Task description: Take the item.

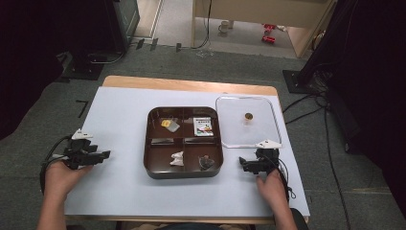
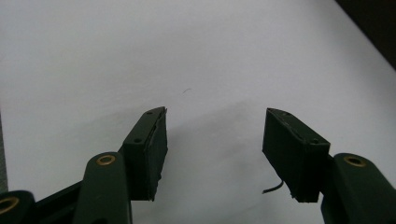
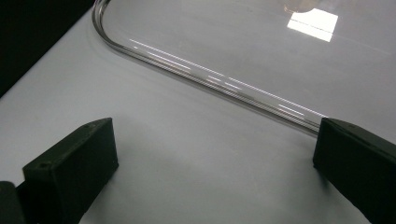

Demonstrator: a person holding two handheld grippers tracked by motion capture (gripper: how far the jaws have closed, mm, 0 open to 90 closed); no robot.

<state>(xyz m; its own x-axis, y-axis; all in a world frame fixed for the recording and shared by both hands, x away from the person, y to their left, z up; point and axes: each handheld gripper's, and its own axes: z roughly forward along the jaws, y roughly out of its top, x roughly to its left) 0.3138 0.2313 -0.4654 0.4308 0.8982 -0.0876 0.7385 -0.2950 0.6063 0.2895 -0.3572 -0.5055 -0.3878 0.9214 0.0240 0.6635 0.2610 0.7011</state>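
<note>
while both hands wait at table edges, high view: left gripper (image 1: 101,155) idle, right gripper (image 1: 243,164) just below clear lid (image 1: 247,122); 1 brown tray (image 1: 153,165), 4 compartments, 1 lid beside it. left gripper view: jaws apart, nothing between. right gripper view: jaws wide, lid rim (image 3: 210,79) ahead. step prob. lid pickup; next needs rim between pads.

Right gripper (image 3: 215,163) jaws wide apart over white table cover (image 3: 187,154) — clear lid (image 3: 261,51) rim just ahead.
</note>
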